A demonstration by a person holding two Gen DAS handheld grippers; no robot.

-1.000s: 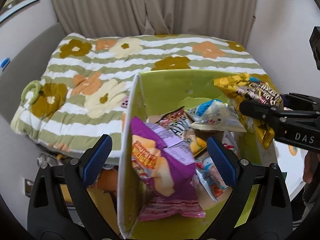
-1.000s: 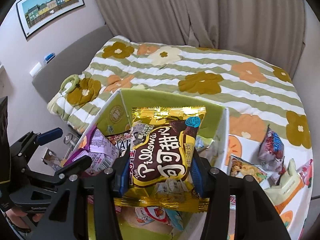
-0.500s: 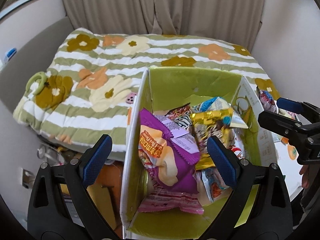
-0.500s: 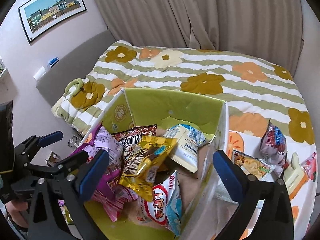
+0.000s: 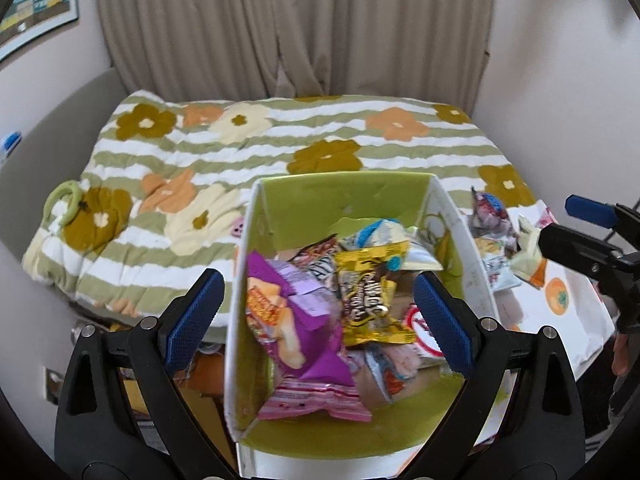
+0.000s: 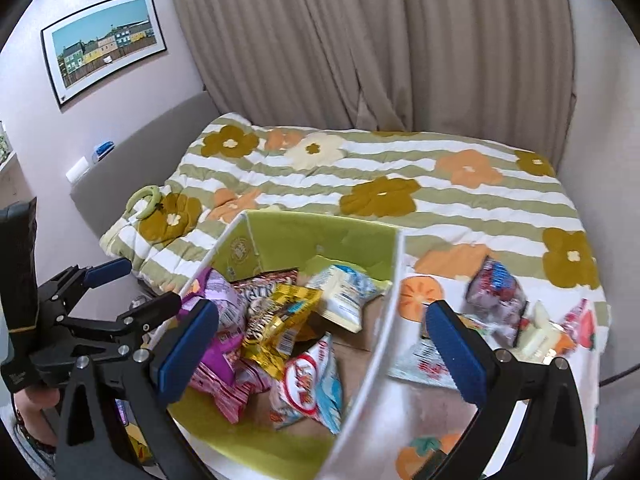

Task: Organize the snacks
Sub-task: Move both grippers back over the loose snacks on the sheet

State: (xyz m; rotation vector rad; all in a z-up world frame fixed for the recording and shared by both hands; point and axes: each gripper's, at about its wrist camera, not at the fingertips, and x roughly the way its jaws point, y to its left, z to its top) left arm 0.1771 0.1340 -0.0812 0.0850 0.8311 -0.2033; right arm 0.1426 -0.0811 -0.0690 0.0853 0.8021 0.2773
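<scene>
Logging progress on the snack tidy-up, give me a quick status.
Left gripper open, empty. Right gripper open, empty. Gold snack bag lies in the green box; more packets wait on the bed beside it. Nothing in the way.

- Cardboard box [image 5: 448,216], matt, green inside, white outside.
- Gold snack bag [image 5: 366,300], glossy crinkled foil.
- Purple snack bag [image 5: 304,320], shiny plastic film.
- Quilt [image 6: 400,184] on the bed, soft matt padded cloth with stitched flowers.
- Curtain [image 6: 360,48], matt beige woven cloth, pleated.
- Tongs [image 6: 320,344], matt black plastic with textured blue pads [image 6: 454,346] and small metal pins.
</scene>
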